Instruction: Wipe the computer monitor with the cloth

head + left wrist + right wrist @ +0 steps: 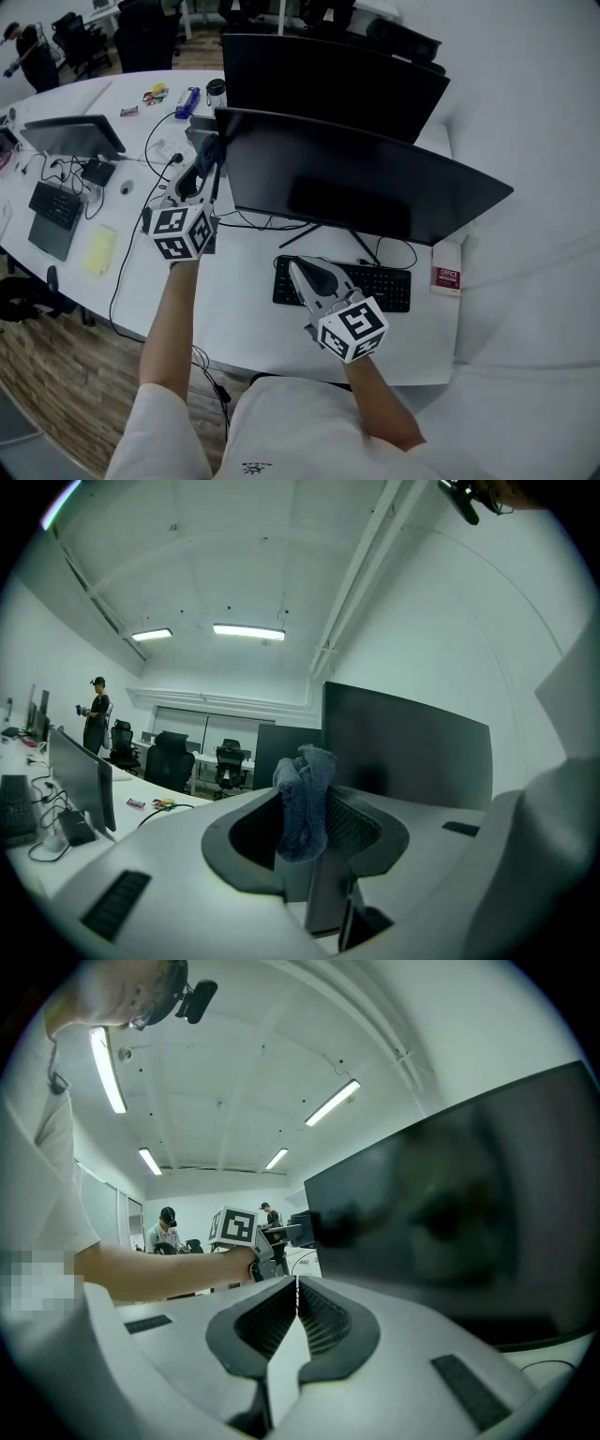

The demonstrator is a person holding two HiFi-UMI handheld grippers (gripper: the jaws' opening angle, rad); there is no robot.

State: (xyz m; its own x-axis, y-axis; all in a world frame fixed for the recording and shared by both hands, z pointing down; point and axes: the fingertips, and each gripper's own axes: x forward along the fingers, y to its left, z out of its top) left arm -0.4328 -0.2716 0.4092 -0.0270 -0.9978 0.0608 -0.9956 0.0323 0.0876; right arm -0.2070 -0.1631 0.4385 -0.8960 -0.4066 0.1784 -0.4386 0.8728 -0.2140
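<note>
Grey cloth (pixel 303 803) sits pinched tight in our left gripper (pixel 212 155) just off the left edge of the monitor (pixel 366 183), right gripper (pixel 300 272) clenched empty in front of it, so we'd press flat and sweep evenly across.

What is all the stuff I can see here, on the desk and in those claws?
Front monitor: one, black, middle of desk.
Rear monitor: one, black, right behind the front one.
Small screen: one, dark, left part of desk.
Keyboard: one, black, below front monitor.
Second keyboard: one, black, far left.
Pad: one, yellow, left edge of desk.
Box: one, red and white, right of keyboard.
Desk: one, white.
Cloth: one, grey-blue, pinched in left claw.
Left claw: shut on cloth, beside front monitor's left edge.
Right claw: shut, empty, above keyboard.
</note>
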